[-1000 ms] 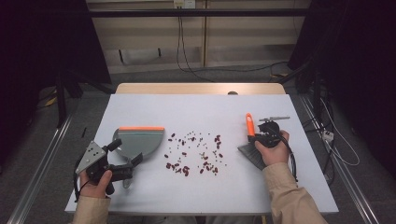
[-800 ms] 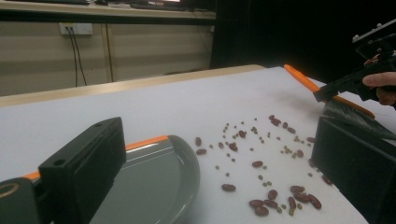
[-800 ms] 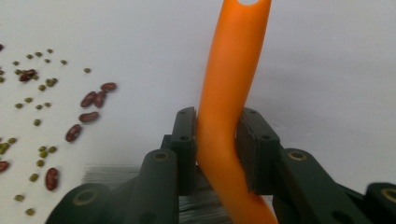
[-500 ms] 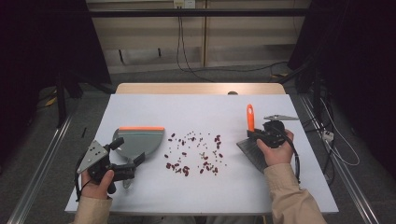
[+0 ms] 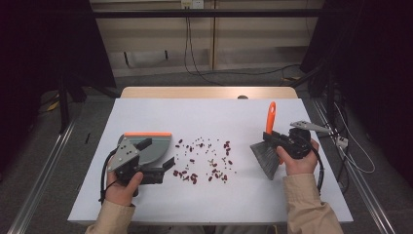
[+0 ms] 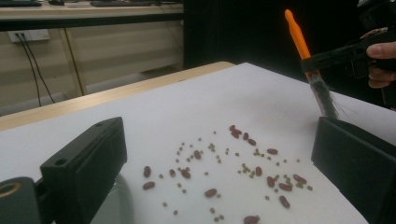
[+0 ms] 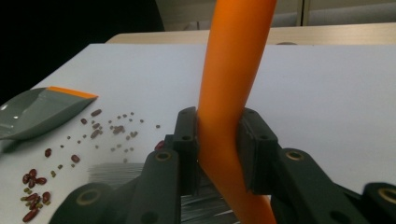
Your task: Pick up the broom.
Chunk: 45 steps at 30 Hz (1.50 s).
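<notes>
**Brush pinched, dustpan waiting**

White worktop [image 5: 209, 204] across mid-frame. Grey dustpan [image 5: 152, 146] at centre left, just behind left gripper [image 5: 168, 165], jaws spread, holding nothing. Brush [image 5: 267, 146] at centre right, orange handle pinched upright in right gripper [image 5: 267, 136]. Scattered beans [image 5: 204, 161] in between.

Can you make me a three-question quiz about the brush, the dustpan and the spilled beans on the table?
1. Where do the scattered dark red beans lie?
A. inside the dustpan
B. between the dustpan and the brush
C. on the floor

2. What colour is the handle of the grey-bristled hand brush?
A. orange
B. blue
C. green

3. What is the right claw doing?
A. hanging open
B. pinching a bean
C. clamped on the brush handle

Answers:
1 B: the beans lie on the white table, with the grey plastic dustpan with an orange lip on one side and the brush on the other.
2 A: the handle is orange.
3 C: both jaws press the handle.
</notes>
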Each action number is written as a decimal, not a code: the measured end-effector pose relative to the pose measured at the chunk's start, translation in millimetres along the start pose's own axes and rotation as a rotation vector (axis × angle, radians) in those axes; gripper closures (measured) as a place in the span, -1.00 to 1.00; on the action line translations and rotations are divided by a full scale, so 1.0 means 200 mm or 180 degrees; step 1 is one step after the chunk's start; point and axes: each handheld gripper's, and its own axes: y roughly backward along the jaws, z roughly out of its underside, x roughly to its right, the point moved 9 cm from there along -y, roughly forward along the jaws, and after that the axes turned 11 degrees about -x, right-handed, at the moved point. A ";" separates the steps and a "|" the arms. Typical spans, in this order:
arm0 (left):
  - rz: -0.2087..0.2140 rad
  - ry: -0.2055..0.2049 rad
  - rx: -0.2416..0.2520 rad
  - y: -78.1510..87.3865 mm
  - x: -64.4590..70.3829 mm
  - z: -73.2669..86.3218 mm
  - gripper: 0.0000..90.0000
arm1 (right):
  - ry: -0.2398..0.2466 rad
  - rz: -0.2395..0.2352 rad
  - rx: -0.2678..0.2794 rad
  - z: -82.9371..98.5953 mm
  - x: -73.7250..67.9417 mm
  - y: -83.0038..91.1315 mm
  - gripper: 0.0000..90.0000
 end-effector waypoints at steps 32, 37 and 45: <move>0.0476 0.0017 -0.0106 -0.37 0.28 -0.20 -0.67 | 0.0378 -0.0406 0.0452 -0.21 -0.51 -0.08 0.59; 0.0541 0.0096 -0.0066 -0.37 0.29 -0.24 -0.55 | 0.0477 -0.0393 0.0456 -0.26 -0.60 -0.12 0.59; 0.0526 0.0235 -0.0148 -0.39 0.26 -0.26 -0.29 | 0.0538 -0.0488 0.0487 -0.29 -0.74 -0.18 0.59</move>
